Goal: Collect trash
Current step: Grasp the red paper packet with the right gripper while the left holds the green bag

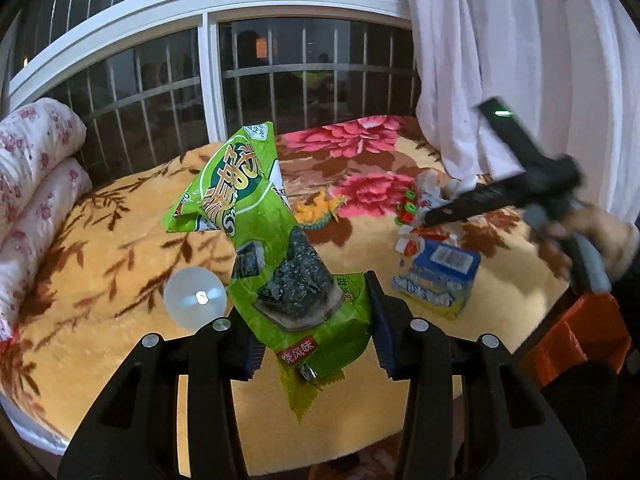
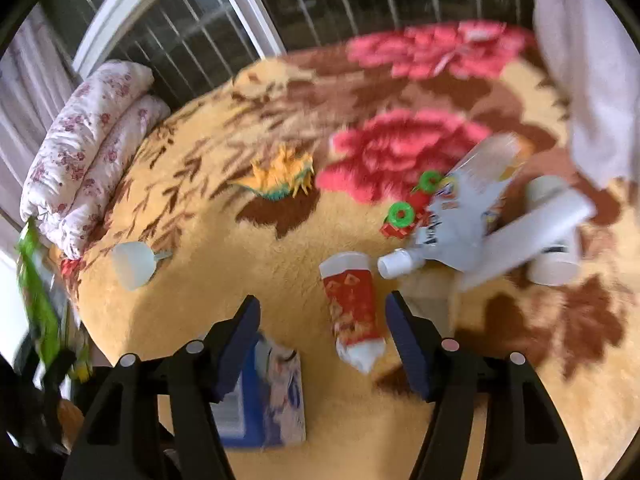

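The left wrist view shows the left hand-held gripper clamped on a green snack bag, which stands upright between the 2 fingers above the blanket on the bed. Only this view shows the right hand-held gripper from outside: it appears at the far right as a dark, blurred body held by a hand, angled down toward the trash cluster. An orange bag sits at the near right edge, also seen only here.

The right wrist view shows the right hand-held gripper with its fingers apart, holding nothing, poised over a red-and-white tube wrapper that lies on the blanket between them. Only this view resolves the far-right cluster: a white bottle, a white tube lying across it, and a crumpled white wrapper. The green snack bag appears here only as a blurred strip at the left edge.

Both views show:
1. A blue box, near right in the left view and under the left finger in the right view.
2. A translucent cup on the left.
3. A yellow toy far centre.
4. A red toy with green wheels beside the cluster.
5. A rolled floral quilt at far left.
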`<state>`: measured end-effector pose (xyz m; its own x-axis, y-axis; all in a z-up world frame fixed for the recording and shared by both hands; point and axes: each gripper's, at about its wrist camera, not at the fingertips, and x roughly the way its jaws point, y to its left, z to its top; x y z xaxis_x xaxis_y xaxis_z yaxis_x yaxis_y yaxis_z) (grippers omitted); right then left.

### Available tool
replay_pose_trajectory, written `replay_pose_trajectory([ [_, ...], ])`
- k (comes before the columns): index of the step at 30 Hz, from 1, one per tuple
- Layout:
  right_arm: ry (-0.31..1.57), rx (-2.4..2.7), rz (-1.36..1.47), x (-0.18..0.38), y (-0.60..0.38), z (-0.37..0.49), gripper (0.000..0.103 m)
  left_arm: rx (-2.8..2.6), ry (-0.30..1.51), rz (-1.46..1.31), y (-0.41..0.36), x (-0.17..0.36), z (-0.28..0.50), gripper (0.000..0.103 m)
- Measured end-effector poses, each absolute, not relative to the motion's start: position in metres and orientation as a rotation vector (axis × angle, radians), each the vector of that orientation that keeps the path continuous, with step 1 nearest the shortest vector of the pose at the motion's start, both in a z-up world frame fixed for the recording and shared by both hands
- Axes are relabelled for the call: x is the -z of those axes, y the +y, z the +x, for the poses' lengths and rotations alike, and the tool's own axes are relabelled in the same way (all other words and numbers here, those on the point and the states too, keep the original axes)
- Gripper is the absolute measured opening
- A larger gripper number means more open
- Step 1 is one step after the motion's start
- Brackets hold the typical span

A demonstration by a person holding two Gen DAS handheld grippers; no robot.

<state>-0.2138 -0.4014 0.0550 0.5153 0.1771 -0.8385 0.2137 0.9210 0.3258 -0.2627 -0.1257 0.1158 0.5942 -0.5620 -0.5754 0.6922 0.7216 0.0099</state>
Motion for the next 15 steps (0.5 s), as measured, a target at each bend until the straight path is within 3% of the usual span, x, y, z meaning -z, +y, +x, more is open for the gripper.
replay_pose_trajectory([
  [6, 1.218, 0.057, 0.368, -0.025, -0.405, -0.180, 0.060, 0.803, 0.608, 0.183, -0.114, -0.107, -0.266, 0.043],
  [8, 1.263, 0.058, 0.333, -0.016, -0.399, -0.172, 0.046, 0.833, 0.607, 0.158, -0.110, -0.109, -0.267, 0.043],
  [9, 1.296, 0.066, 0.321, -0.009, -0.395, -0.169, 0.031, 0.850, 0.607, 0.142, -0.108, -0.111, -0.267, 0.043],
  [15, 1.252, 0.118, 0.286, -0.010, -0.388, -0.173, 0.026, 0.909, 0.603, 0.046, -0.088, -0.124, -0.272, 0.042],
])
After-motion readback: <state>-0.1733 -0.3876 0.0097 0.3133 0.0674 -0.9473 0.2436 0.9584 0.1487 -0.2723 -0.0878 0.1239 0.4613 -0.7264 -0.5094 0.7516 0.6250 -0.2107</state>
